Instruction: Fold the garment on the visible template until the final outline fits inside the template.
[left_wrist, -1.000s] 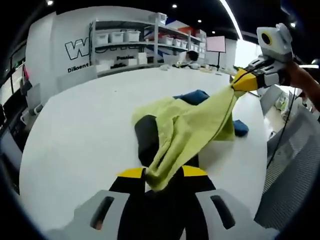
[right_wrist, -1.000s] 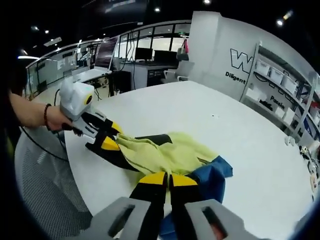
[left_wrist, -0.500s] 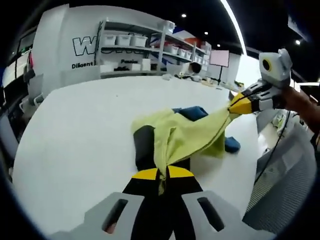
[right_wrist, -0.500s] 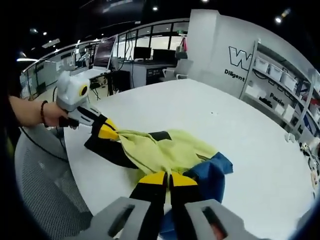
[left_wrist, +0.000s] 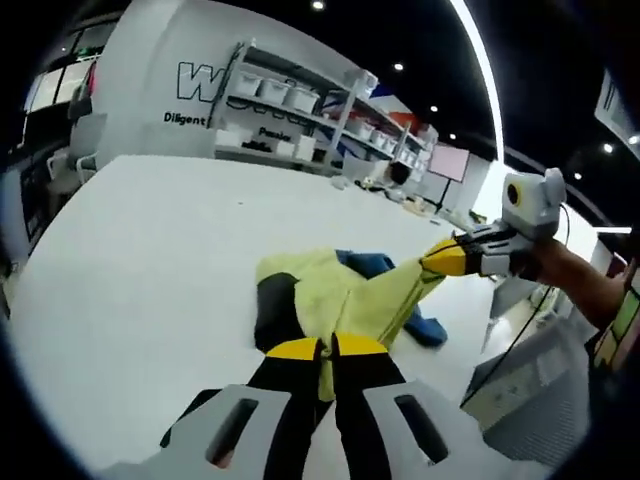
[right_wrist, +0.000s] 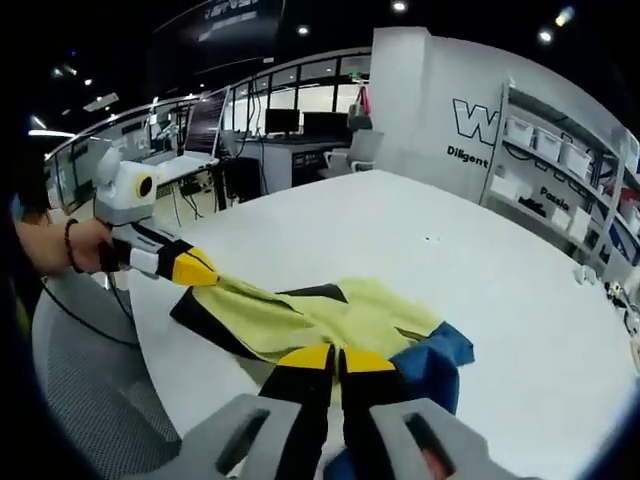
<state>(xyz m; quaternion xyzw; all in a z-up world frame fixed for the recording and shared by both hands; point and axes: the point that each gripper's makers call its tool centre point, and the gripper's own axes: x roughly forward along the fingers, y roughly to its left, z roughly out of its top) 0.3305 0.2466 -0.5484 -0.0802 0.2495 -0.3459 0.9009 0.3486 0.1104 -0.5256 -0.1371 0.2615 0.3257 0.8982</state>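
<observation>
A yellow-green garment (left_wrist: 345, 295) with a blue part (left_wrist: 368, 265) and a black part (left_wrist: 272, 300) lies on the white table (left_wrist: 140, 250), lifted along one edge. My left gripper (left_wrist: 327, 350) is shut on the garment's near edge. My right gripper (left_wrist: 447, 257), held by a hand, enters from the right and pinches the other end, so the cloth hangs taut between the two. In the right gripper view my right gripper (right_wrist: 338, 358) is shut on the yellow garment (right_wrist: 320, 320) beside its blue part (right_wrist: 432, 355), and the left gripper (right_wrist: 197, 271) holds the far corner over the black part (right_wrist: 215, 318).
The round white table (right_wrist: 450, 260) has a curved edge near a grey mesh chair (right_wrist: 90, 380). Shelves with white bins (left_wrist: 290, 110) stand against the far wall. Desks with monitors (right_wrist: 290, 115) stand behind the table.
Both grippers have drawn farther apart and risen, stretching the yellow cloth tighter between them. Both stay shut on the garment.
</observation>
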